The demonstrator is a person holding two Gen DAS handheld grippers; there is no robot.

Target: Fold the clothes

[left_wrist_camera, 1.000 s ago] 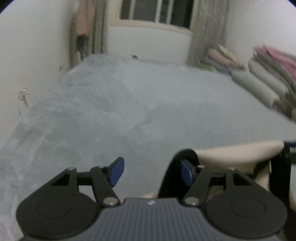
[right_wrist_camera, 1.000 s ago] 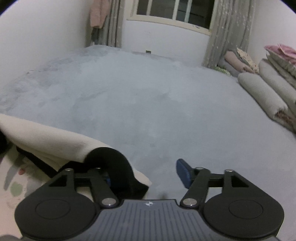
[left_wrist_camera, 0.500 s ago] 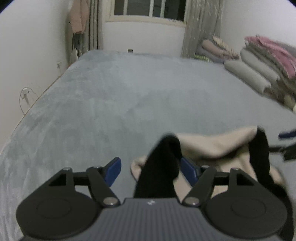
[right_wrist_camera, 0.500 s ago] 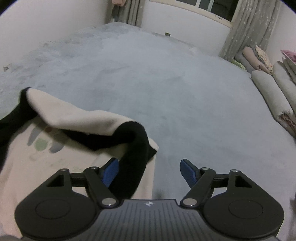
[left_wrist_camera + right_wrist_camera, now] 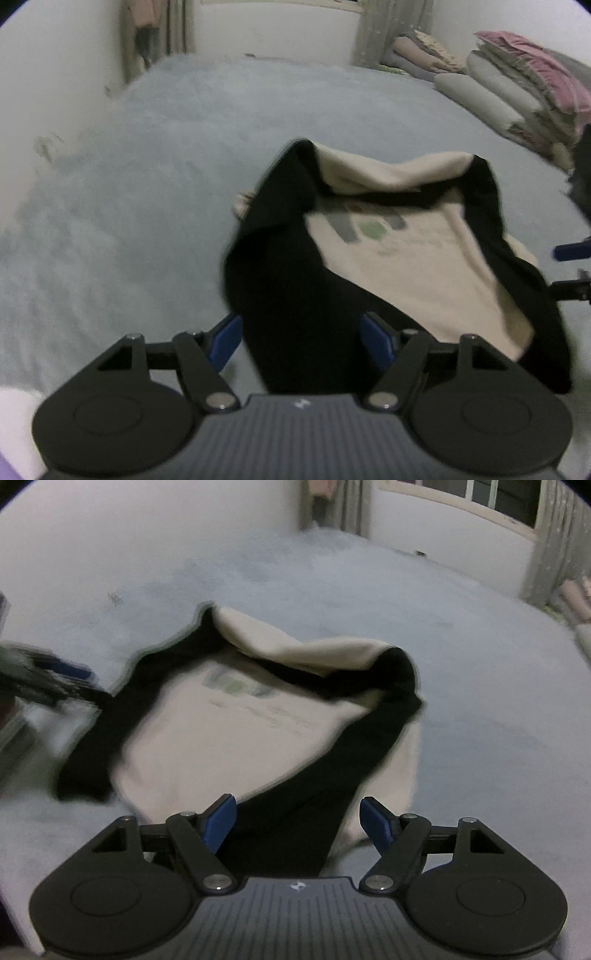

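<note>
1. Shirt [image 5: 417,258], cream body with black sleeves: it lies on the grey bed cover [image 5: 147,177], its far edge turned back toward you in a loose roll. One black sleeve [image 5: 295,295] runs down between the fingers of your left gripper [image 5: 301,341]; the other black sleeve [image 5: 314,794] runs between those of your right gripper [image 5: 297,821].
2. Fingers: both pairs have just been opening and stand wide. The blue pads [image 5: 225,338] sit clear of the cloth on either side, so neither gripper has hold of anything.
3. Risk, snagging: the sleeves sit in the open jaws. Withdraw at an angle and a pad may drag a sleeve, pulling the fold askew.
4. Risk, uneven fold: the turned-back edge is bunched and arched, not flat. Left so, later folds would likely stack crooked.
5. Risk, collision: your right gripper shows at the left view's right border, near the shirt. Converging hands could knock together.
6. Both views are blurred; fine creases cannot be judged.
</note>
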